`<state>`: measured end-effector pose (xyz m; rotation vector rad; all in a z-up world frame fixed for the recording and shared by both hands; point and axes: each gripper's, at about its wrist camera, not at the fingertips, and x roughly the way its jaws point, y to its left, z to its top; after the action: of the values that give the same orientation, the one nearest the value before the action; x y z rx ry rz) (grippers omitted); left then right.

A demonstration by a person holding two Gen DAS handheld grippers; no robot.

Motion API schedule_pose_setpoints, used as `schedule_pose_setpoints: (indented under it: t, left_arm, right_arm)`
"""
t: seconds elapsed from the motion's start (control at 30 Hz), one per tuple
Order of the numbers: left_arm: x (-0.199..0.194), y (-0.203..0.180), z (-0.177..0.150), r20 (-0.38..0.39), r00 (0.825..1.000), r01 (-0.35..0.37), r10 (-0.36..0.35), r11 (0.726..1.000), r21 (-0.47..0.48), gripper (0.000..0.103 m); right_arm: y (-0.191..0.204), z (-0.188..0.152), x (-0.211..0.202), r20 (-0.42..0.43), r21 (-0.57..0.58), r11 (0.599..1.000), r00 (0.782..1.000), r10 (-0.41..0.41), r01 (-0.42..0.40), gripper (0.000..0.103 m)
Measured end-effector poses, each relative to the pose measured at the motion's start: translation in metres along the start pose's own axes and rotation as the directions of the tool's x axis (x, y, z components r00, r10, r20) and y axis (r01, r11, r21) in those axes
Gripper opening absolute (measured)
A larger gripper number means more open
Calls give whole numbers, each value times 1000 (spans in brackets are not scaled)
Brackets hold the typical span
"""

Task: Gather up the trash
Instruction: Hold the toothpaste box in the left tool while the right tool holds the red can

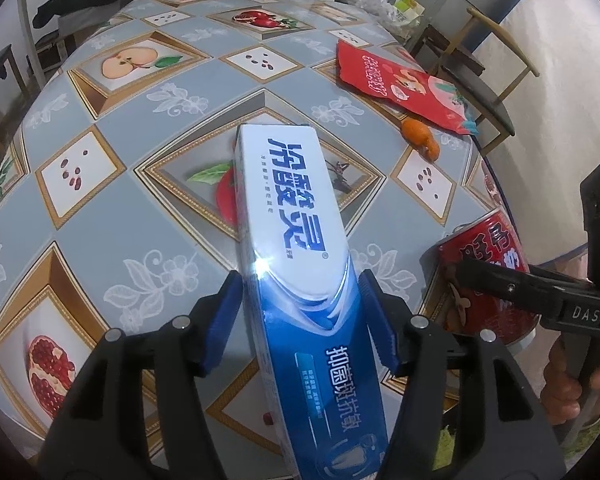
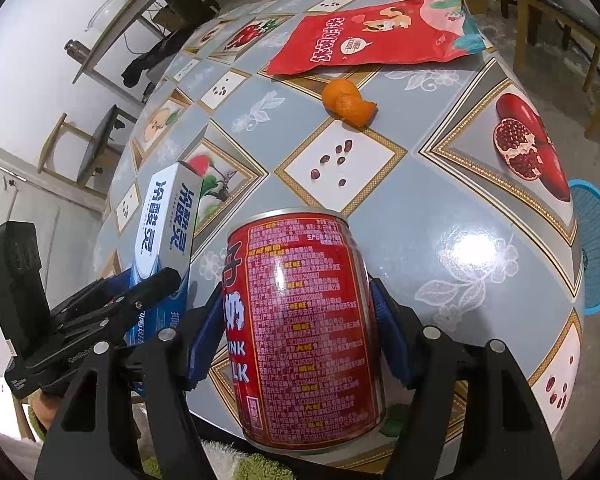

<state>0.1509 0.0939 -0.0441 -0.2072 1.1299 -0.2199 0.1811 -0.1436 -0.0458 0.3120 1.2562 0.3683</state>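
A table (image 1: 112, 208) under a glossy cloth printed with fruit in gold frames fills both views (a bright glare spot sits at the right in the right wrist view). White walls (image 2: 28, 60) stand at upper left. Wooden chairs (image 1: 496, 80) wait at upper right, a bench (image 2: 100, 148) at left. A blue basket (image 2: 598, 248) shows at the right edge.

The toothpaste box (image 1: 300, 264) runs off the bottom edge; the red can's (image 2: 304, 328) front label faces away.

can (image 2: 300, 328) reads "…nk …lk", probably; right gripper (image 1: 456, 280) arm marked "das".
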Motion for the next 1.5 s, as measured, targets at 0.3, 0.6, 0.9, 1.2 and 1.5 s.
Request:
schedule_pose_setpoints:
  t: [0.3, 0.6, 0.9, 1.2, 1.5]
  left_arm:
    - [3, -12, -4, 23, 998, -60, 59, 995, 74, 61]
    - [3, -11, -5, 36, 997, -70, 68, 994, 80, 57]
    - [2, -8, -5, 44, 997, -60, 57, 996, 65, 55]
    - [1, -4, -4, 47, 998, -38, 36, 998, 41, 54]
    - [0, -3, -4, 47, 999, -21, 20, 999, 33, 52]
  right_arm:
    - [6, -2, 3, -6, -31, 999, 1000, -25, 24, 68]
    - [8, -3, 3, -7, -45, 998, 999, -32, 32, 68]
    - [9, -3, 4, -9, -55, 998, 1000, -28, 27, 72]
    - [12, -5, 5, -1, -78, 996, 999, -43, 43, 72]
    - [11, -5, 4, 10, -79, 995, 998, -55, 56, 66]
